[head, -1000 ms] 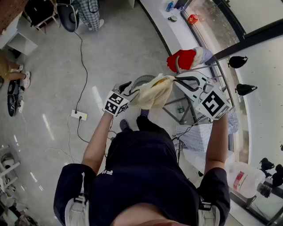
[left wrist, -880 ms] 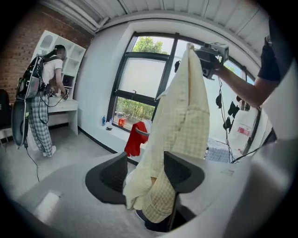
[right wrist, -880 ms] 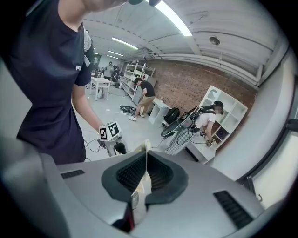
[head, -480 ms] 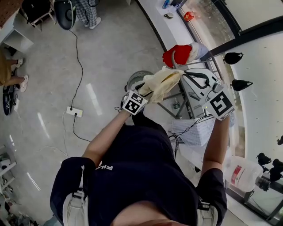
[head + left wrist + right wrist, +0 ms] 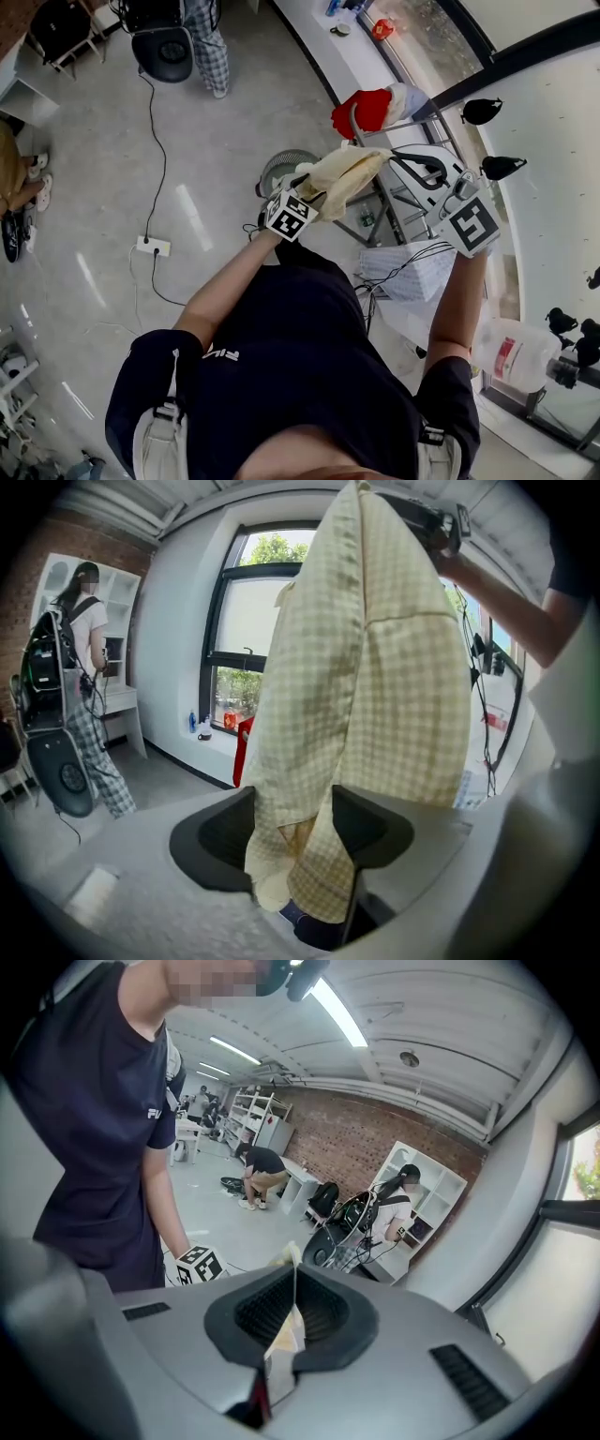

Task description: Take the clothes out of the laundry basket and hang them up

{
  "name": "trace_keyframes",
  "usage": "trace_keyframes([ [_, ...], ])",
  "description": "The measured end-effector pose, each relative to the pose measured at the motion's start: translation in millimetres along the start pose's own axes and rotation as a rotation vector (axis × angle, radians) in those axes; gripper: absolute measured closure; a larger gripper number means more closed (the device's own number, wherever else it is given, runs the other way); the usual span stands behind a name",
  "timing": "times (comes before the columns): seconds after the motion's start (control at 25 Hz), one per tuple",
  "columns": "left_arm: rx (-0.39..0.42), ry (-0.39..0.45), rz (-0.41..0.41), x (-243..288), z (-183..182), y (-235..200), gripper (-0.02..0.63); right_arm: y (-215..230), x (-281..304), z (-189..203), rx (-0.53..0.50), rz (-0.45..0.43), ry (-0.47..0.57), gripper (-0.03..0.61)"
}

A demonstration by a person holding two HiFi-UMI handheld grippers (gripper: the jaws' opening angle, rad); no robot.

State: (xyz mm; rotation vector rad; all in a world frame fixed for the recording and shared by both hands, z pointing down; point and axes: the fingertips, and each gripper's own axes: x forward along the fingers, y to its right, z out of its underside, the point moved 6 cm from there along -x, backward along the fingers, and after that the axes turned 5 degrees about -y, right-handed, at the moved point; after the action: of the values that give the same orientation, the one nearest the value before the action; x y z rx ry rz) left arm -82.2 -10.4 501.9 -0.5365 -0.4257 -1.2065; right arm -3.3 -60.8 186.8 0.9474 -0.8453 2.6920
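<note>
Pale yellow checked cloth garment (image 5: 343, 176) hangs long-axis down just short of the metal drying rack (image 5: 424, 120), its top edge clamped in the right gripper (image 5: 392, 159) nearest the rack, its tail loose between the left gripper's (image 5: 307, 194) just-opened jaws.

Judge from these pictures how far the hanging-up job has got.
Done: a red garment hangs on the rack. In hand: the right gripper is shut on the yellow checked shirt. The left gripper has just been opening its jaws, with the shirt between them. Left: hanging this shirt.

Metal rack (image 5: 395, 208) ahead, open floor (image 5: 216, 141) left
</note>
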Motion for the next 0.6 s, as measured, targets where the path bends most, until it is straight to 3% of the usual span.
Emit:
trace_keyframes([
  [0.12,-0.005,0.014,-0.03,0.5,-2.9,-3.6,0.38,0.2,-6.6,4.0,0.013,0.013,-0.004,0.571],
  [0.2,-0.002,0.022,-0.061,-3.0,-3.6,-8.0,0.44,1.0,-11.1,8.1,0.026,0.025,-0.005,0.571],
  [0.28,0.003,0.041,-0.105,-8.9,-5.7,-15.7,0.555,2.0,-16.5,11.9,0.048,0.046,-0.002,0.571],
  [0.32,-0.001,0.051,-0.117,-11.8,-6.9,-20.0,0.571,2.5,-19.2,13.3,0.058,0.055,0.001,0.571],
  [0.6,-0.016,0.07,-0.162,-31.1,-14.8,-50.9,0.581,2.1,-31.7,32.4,0.115,0.119,-0.002,0.571],
])
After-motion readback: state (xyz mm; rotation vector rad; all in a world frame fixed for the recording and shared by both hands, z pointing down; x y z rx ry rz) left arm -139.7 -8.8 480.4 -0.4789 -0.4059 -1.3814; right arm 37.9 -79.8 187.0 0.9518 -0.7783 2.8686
